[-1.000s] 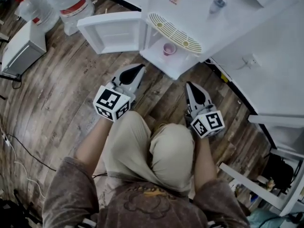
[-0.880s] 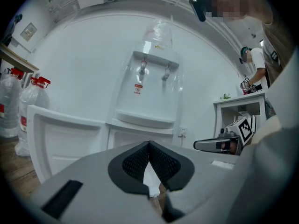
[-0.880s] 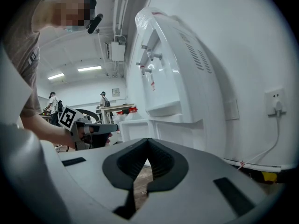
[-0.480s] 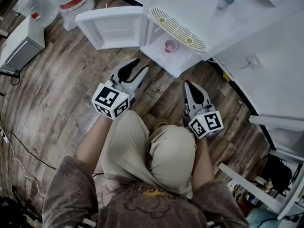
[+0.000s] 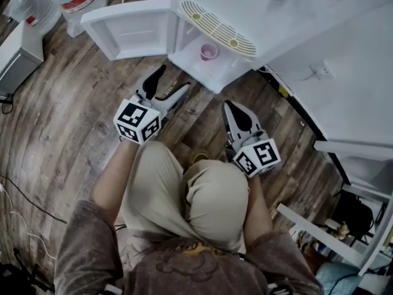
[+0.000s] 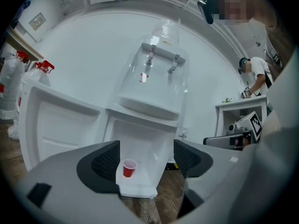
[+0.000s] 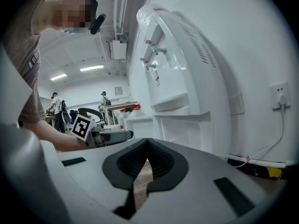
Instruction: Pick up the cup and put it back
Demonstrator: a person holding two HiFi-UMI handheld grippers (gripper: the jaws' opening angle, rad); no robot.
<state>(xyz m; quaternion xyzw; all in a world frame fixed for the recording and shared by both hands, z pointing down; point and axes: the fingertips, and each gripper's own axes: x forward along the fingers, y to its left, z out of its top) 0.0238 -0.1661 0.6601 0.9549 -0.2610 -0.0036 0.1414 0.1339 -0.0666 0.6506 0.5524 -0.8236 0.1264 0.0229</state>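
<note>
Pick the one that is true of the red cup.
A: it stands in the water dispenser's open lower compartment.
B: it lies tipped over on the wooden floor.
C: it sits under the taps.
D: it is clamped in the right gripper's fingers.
A: the cup stands upright on the bottom shelf of the water dispenser, whose door is swung open.

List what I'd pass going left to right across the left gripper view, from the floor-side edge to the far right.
In order: water bottles → open cabinet door → red cup → dispenser taps → right gripper.
</note>
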